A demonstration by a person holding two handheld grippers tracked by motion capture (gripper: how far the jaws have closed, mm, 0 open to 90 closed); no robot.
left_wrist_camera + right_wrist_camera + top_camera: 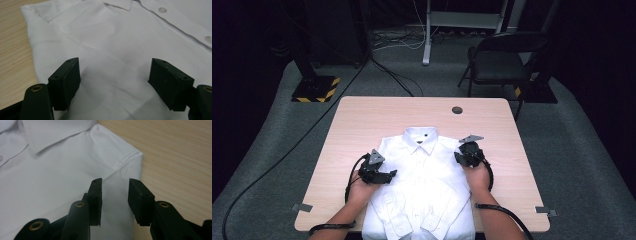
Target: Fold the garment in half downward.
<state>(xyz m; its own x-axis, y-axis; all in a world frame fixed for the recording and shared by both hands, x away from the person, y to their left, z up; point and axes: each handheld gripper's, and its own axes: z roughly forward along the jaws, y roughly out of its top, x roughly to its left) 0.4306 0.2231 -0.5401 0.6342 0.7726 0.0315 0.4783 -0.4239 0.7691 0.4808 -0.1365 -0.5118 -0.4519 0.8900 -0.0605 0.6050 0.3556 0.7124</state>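
Note:
A white button-up shirt [419,170] lies folded, front up, on the light wooden table [377,115], collar toward the far side and sleeves crossed near the front edge. My left gripper [388,175] rests low over the shirt's left side; in the left gripper view its jaws [113,72] stand wide apart over smooth white cloth [112,37], gripping nothing. My right gripper [464,151] hovers at the shirt's right shoulder. Its jaws [115,192] stand a little apart above the folded edge of the shirt [50,175], close to the shoulder seam, with no cloth pinched between them.
A round cable hole [457,110] sits in the table's far side. Bare wood lies left, right and beyond the shirt. A dark folding chair [507,55] stands behind the table. Black cables trail from both grippers over the front edge.

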